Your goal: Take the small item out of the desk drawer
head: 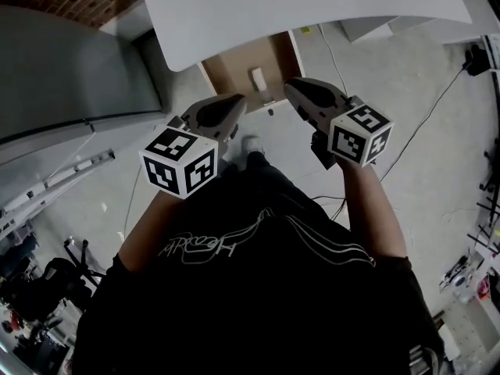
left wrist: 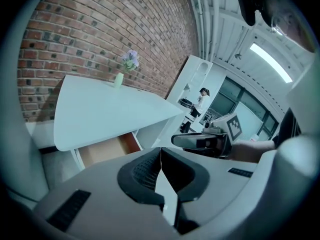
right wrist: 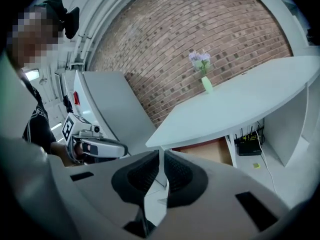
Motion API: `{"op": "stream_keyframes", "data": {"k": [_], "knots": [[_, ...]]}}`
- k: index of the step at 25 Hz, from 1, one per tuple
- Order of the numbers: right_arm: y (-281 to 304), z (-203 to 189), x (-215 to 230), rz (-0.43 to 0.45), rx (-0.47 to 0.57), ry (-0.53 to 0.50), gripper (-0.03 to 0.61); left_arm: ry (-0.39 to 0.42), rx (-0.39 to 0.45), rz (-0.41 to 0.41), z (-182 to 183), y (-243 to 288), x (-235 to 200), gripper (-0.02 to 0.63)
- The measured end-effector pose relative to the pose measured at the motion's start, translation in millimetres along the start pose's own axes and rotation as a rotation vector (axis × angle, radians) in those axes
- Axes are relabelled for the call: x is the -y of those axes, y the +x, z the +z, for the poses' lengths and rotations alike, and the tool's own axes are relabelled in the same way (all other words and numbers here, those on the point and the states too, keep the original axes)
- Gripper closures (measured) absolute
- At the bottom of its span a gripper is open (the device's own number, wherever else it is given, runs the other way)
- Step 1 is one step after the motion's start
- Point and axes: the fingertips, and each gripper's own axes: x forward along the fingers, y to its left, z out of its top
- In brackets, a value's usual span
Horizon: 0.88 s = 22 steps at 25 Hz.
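Under the white desk (head: 312,6) a wooden drawer (head: 230,67) stands pulled out. A small pale item (head: 256,78) lies inside it. My left gripper (head: 234,104) hangs short of the drawer's near left corner, jaws shut and empty. My right gripper (head: 293,91) hovers at the drawer's near right corner, also shut with nothing between the pads. In the left gripper view the shut left gripper (left wrist: 160,156) points toward the drawer (left wrist: 107,149), and the right gripper (left wrist: 205,141) shows at the right. The right gripper view shows the shut right gripper (right wrist: 161,159) before the drawer (right wrist: 205,151).
A grey cabinet (head: 70,69) stands left of the desk, against a brick wall (right wrist: 200,29). A green vase with flowers (right wrist: 206,81) sits on the desktop. Cables (head: 422,123) trail on the concrete floor at the right, and a black box (right wrist: 247,146) sits under the desk.
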Motion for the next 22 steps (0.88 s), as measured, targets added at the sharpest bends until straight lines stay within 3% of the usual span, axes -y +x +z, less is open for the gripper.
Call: {"op": "stream_keyframes", "data": {"k": [9,12,22], "knots": [[80.1,-56.9,56.1,-0.025,-0.202,-0.058,0.517,-0.080,-0.008,0.028,-43.5,27.0,-61.3,0.592],[104.5,-75.0,78.0,-0.089,-0.273,-0.097,0.421,-0.117,-0.047,0.040,-65.3,36.1,-84.6,0.592],[158.3,-133.9,125.9,-0.148,-0.542,-0.179,0.365,-0.156,-0.097,0.031,-76.9,58.0,-114.3,0.591]]}}
